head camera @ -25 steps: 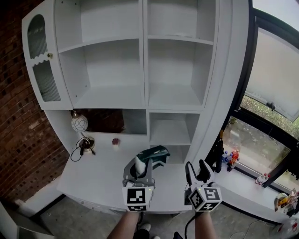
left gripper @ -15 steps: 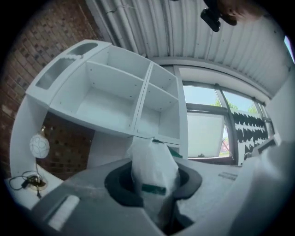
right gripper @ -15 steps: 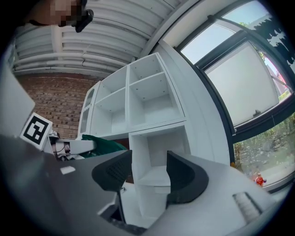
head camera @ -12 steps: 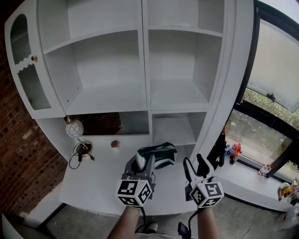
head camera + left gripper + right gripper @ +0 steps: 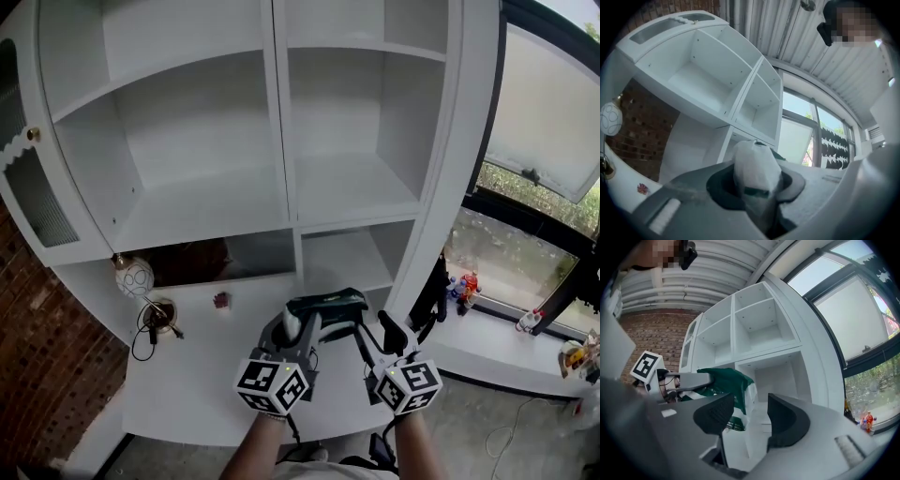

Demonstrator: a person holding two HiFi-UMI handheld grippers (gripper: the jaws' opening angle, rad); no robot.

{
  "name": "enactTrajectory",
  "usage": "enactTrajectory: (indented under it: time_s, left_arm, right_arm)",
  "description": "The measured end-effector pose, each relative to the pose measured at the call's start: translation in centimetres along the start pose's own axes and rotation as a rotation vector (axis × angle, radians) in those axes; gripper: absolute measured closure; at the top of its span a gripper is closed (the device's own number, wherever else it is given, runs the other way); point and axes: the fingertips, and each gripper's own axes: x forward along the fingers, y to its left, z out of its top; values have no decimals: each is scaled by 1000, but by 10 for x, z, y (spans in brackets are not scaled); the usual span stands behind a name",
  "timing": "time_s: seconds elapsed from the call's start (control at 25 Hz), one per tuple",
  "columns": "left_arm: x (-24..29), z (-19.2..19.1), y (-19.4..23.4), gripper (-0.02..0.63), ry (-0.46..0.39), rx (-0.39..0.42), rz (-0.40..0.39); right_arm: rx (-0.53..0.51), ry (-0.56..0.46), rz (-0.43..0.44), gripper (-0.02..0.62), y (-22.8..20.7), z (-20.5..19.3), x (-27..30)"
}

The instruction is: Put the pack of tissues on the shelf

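Tall white-painted wooden shelf unit (image 5: 281,187) fills the room's back wall; its open compartments are bare. Glazed cabinet door with a small brass knob (image 5: 34,134) on the unit's left flank. Dark red brick wall (image 5: 37,375) to the left of the unit, and a black-framed window (image 5: 544,141) to its right, with small bottles (image 5: 467,289) on the sill. White desk surface (image 5: 187,384) juts from the unit's base; on it, near the unit's lower left, sit a round white patterned ornament (image 5: 134,277), a tangle of black cable (image 5: 150,330) and a small dark red object (image 5: 221,300). Green-and-white soft plastic pack of tissues (image 5: 328,307) is held in the air above the desk, just in front of the unit's low right-hand compartment and not on any shelf. Left gripper (image 5: 292,330) has its fingers clamped on the pack's white end. Right gripper (image 5: 380,336) is just beside the pack, fingers wide apart with nothing between them.
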Motion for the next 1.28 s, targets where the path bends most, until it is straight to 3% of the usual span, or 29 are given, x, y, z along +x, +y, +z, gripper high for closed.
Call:
enactTrajectory:
  time_s: [0.36,0.6,0.96,1.28]
  left_arm:
    - [14,-11,-6,497,-3,-144,-123]
    - [22,-21,-3,497,-5,-233,-133]
    - [32,-31,-13,495,10,-260,-118]
    - [35,-37,-21,483,13,-243,-69]
  right_arm:
    - [26,54,27,370,-4,-16,9]
    - [51,81,91,411,-10,-18,12]
    - [149,81,202,560,-23,-17,4]
    - [197,32,235,591,-31,-12,-8]
